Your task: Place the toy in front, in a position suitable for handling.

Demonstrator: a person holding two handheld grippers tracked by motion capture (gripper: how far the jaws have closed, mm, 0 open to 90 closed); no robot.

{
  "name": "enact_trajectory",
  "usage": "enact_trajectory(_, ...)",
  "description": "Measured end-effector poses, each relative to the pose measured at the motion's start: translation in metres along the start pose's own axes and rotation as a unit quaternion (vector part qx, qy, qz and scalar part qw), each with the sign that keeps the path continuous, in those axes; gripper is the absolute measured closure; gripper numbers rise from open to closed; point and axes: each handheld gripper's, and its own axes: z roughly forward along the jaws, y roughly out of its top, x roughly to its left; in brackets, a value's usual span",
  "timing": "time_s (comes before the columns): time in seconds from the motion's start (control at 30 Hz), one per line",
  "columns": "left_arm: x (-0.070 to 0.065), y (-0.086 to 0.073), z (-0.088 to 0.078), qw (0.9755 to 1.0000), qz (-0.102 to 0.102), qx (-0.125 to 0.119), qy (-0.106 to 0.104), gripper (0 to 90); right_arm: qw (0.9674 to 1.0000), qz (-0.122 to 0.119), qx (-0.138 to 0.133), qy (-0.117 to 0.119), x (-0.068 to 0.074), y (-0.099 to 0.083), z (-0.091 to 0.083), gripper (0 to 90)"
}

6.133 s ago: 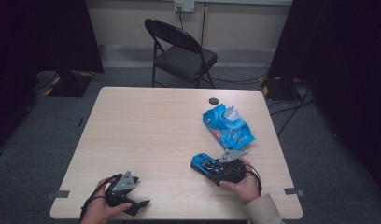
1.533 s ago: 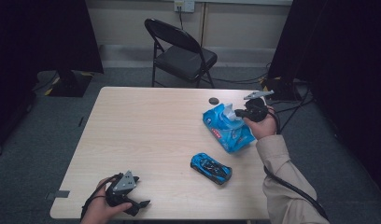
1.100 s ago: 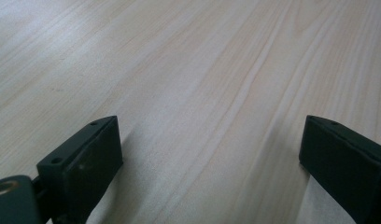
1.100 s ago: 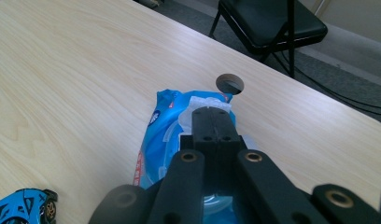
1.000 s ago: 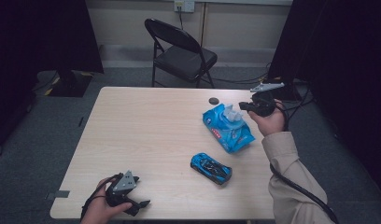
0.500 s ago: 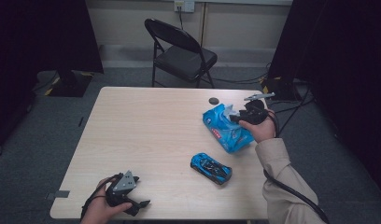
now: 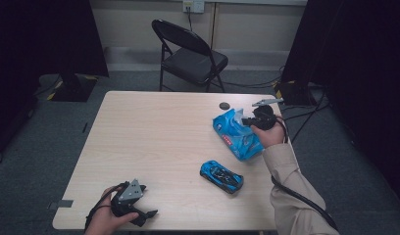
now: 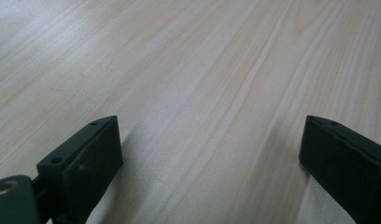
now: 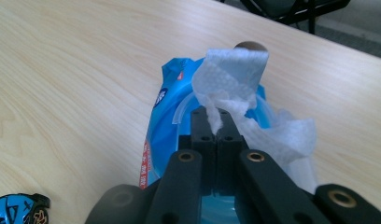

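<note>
At the far right of the table (image 7: pixel 154 137), a blue wipes pack (image 7: pixel 236 134) lay flat, a white wipe (image 9: pixel 235 81) standing up out of its opening. The right gripper (image 9: pixel 215 122) sat over the pack, jaws just closed and pinched tight on the wipe's lower twist. The pack's near end was hidden behind the gripper body in the right gripper view. A small dark disc (image 7: pixel 224 105) lay just beyond the pack, half hidden by the wipe. A blue toy car (image 7: pixel 221 176) lay nearer, apart, cut off at the frame corner in the right gripper view. The left gripper (image 8: pixel 209 154) rested at the near left edge, jaws spread wide over bare wood.
</note>
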Motion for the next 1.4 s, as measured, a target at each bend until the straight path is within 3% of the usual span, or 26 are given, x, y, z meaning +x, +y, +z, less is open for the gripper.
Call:
enact_trajectory(0.5, 0.000, 0.000, 0.000, 1.0000, 0.002, 0.001, -0.001, 5.3, 0.9990, 0.001, -0.044, 0.008, 0.000, 0.014, -0.047, 90.0)
enact_trajectory(0.73, 0.001, 0.000, -0.001, 1.0000, 0.005, 0.003, 0.000, 5.3, 0.9979, 0.000, -0.060, 0.023, 0.010, 0.020, -0.065, 90.0)
enact_trajectory(0.97, 0.000, 0.000, 0.000, 1.0000, 0.003, 0.001, 0.001, 5.3, 0.9951, -0.013, -0.078, 0.058, 0.032, 0.024, -0.073, 90.0)
enact_trajectory(1.1, 0.001, 0.000, 0.000, 1.0000, 0.004, 0.002, 0.000, 5.3, 0.9932, -0.036, -0.079, 0.078, 0.053, 0.028, -0.074, 90.0)
enact_trajectory(1.4, 0.000, 0.000, 0.000, 1.0000, 0.002, 0.001, 0.001, 5.3, 0.9835, -0.061, -0.088, 0.146, 0.103, 0.025, -0.062, 90.0)
